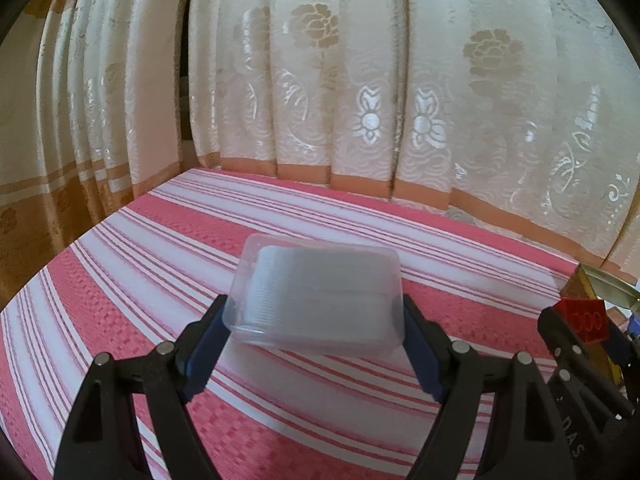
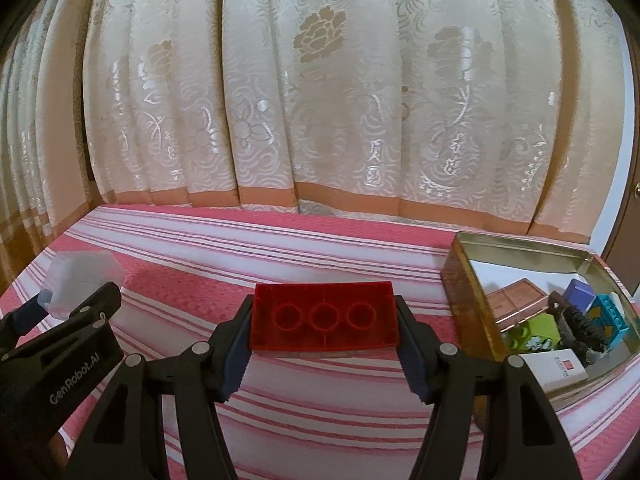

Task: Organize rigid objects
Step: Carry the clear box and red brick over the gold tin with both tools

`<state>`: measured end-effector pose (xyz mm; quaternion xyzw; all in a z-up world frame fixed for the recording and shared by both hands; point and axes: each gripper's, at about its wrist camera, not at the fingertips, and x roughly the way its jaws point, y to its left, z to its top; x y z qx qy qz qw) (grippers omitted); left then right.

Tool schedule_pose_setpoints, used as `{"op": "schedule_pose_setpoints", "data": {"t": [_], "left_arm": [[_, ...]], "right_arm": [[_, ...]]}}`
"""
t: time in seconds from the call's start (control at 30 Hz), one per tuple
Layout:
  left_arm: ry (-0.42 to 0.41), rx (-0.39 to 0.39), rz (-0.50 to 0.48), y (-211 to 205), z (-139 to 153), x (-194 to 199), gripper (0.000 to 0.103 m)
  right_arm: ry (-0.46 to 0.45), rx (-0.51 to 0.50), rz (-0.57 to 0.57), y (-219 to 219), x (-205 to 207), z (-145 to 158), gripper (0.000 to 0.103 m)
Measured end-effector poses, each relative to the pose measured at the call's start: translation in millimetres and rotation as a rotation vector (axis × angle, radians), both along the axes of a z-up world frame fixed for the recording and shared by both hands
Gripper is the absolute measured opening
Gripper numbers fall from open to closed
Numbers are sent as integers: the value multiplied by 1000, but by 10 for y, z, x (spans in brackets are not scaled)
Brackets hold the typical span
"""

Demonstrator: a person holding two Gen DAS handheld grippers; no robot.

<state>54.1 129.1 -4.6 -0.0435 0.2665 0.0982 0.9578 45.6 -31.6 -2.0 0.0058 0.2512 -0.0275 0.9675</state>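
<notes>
My left gripper (image 1: 316,320) is shut on a clear plastic box (image 1: 318,294) with white pads stacked inside, held above the pink striped cloth (image 1: 160,280). The same box (image 2: 82,280) shows at the far left of the right wrist view, in the left gripper (image 2: 60,316). My right gripper (image 2: 324,324) is shut on a red toy brick (image 2: 325,320), its hollow underside with three rings turned toward the camera. That red brick (image 1: 586,320) also peeks in at the right edge of the left wrist view. A gold metal tin (image 2: 468,292) stands open to the right of the brick.
The tin holds several things: a purple block (image 2: 580,292), a turquoise brick (image 2: 610,316), a green block (image 2: 536,332), a brown flat case (image 2: 516,300) and a white box (image 2: 556,368). Cream floral curtains (image 2: 320,100) hang along the far edge of the cloth.
</notes>
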Motion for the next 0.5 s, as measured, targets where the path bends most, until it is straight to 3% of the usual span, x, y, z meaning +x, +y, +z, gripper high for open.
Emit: {"op": "schedule_pose_setpoints", "data": {"t": [0.5], "left_arm": [[-25, 4, -31, -373, -6, -152, 81]], "right_arm": [[-23, 12, -37, -377, -194, 44, 66]]}}
